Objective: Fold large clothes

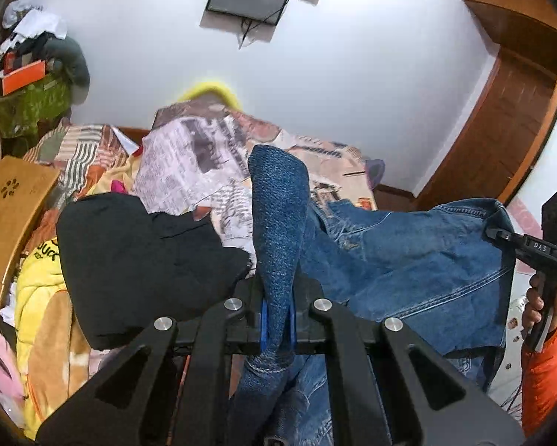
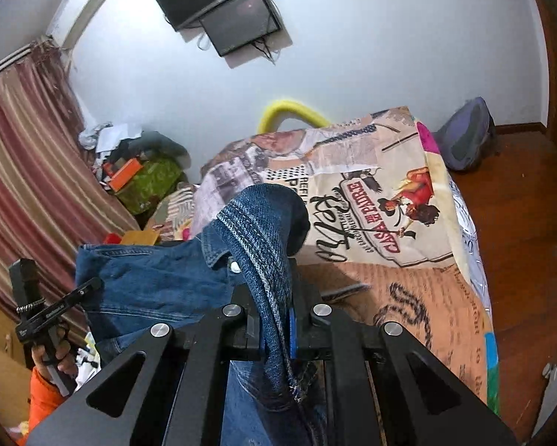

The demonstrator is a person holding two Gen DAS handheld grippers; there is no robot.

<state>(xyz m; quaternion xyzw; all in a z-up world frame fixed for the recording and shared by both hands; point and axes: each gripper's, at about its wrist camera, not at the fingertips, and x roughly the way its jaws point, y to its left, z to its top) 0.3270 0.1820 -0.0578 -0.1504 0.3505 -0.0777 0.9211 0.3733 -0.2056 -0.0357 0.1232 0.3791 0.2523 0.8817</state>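
Observation:
A blue denim jacket [image 1: 408,271] hangs stretched in the air between my two grippers, above the bed. My left gripper [image 1: 277,321] is shut on a bunched fold of the denim that sticks up between its fingers. My right gripper [image 2: 276,325] is shut on the jacket's knit-edged hem or cuff [image 2: 263,230]; the jacket's body [image 2: 148,286] hangs to its left. The right gripper also shows in the left wrist view [image 1: 501,236], clamped on the jacket's far corner. The left gripper shows in the right wrist view [image 2: 92,284] at the jacket's other edge.
The bed carries a printed blanket [image 2: 386,200], a black garment [image 1: 137,260] and yellow and pink clothes [image 1: 36,297]. A wooden board [image 1: 7,215] stands at the left. A cluttered corner [image 2: 141,174], a curtain [image 2: 25,171], a backpack [image 2: 464,141] and a wooden door [image 1: 509,111] surround the bed.

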